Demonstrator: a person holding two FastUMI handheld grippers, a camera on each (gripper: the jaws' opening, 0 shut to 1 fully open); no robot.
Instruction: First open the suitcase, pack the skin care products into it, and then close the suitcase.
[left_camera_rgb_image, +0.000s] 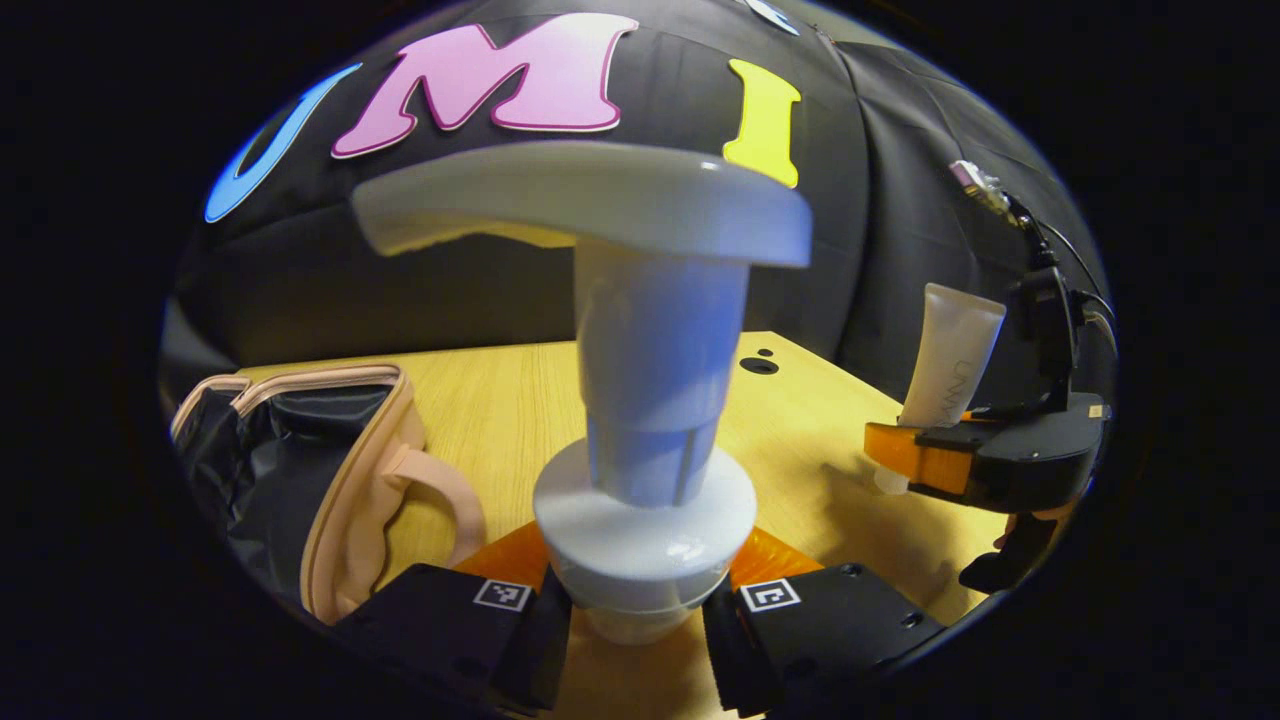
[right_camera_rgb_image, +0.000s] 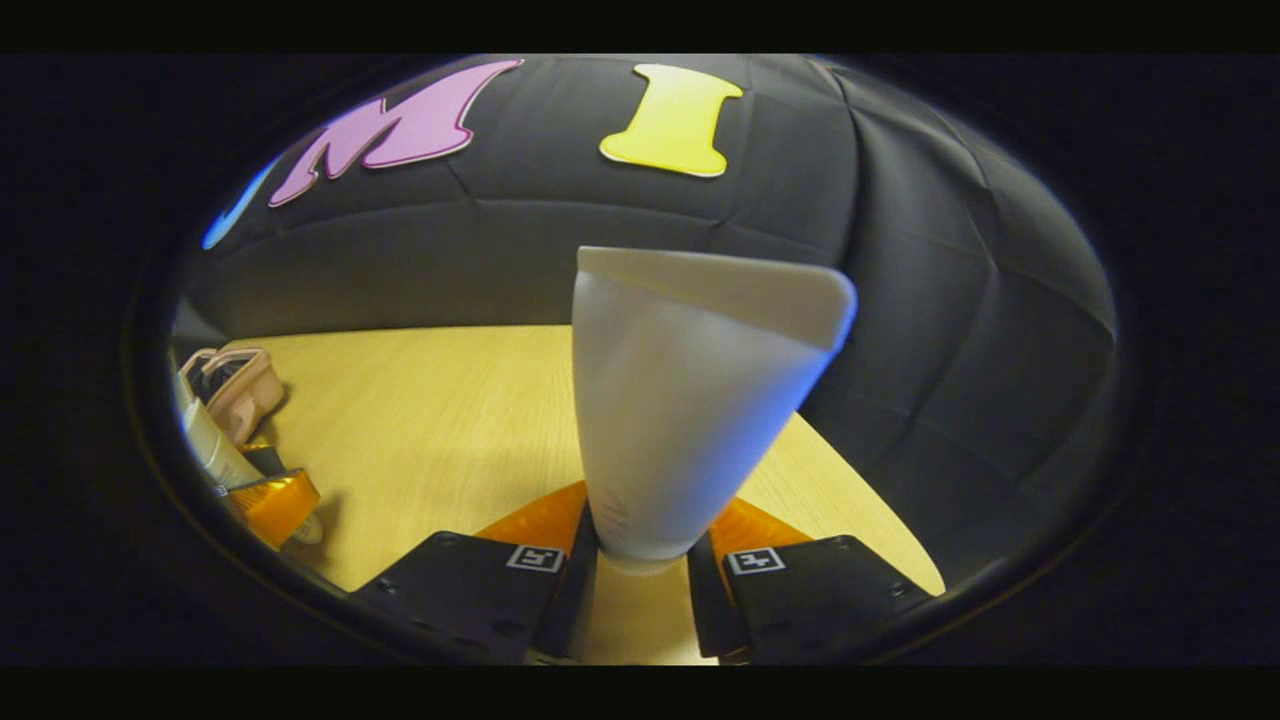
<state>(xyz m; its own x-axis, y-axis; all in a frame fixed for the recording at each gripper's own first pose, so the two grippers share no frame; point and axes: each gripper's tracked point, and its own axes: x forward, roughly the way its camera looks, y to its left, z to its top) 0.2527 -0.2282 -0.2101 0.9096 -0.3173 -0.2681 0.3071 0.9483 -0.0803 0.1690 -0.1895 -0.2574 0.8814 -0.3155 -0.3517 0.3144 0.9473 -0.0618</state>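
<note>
In the left gripper view, a white plastic pump bottle (left_camera_rgb_image: 640, 430) stands upright between the fingers of the left gripper (left_camera_rgb_image: 636, 610). Its smooth cylindrical neck rises from a wide round collar to a broad, flat, curved pump head at the top. Both fingers press against the bottle just under the collar, so the left gripper is clenched on it.

To the left on the pale, wood-grained tabletop (left_camera_rgb_image: 500, 400) lies a soft pink fabric suitcase (left_camera_rgb_image: 330, 480), more a zip pouch in shape, with a loop handle. It is open, showing a dark, glossy, crinkled lining. Bottle and suitcase are near each other but apart.

At the right of that view the right gripper (left_camera_rgb_image: 905, 455) reaches in level from the side, clamped on the lower end of a matte white squeeze tube (left_camera_rgb_image: 950, 355) that stands upright with its flat crimped end on top.

In the right gripper view, the same tube (right_camera_rgb_image: 690, 400) rises from between the right gripper's (right_camera_rgb_image: 640, 580) fingers, widening from a narrow base to a flat, sealed top edge. Both fingers close on its base. Far left, the left gripper (right_camera_rgb_image: 270, 505) shows with the pump bottle (right_camera_rgb_image: 205, 440), and the suitcase (right_camera_rgb_image: 240, 385) lies behind them.
</note>
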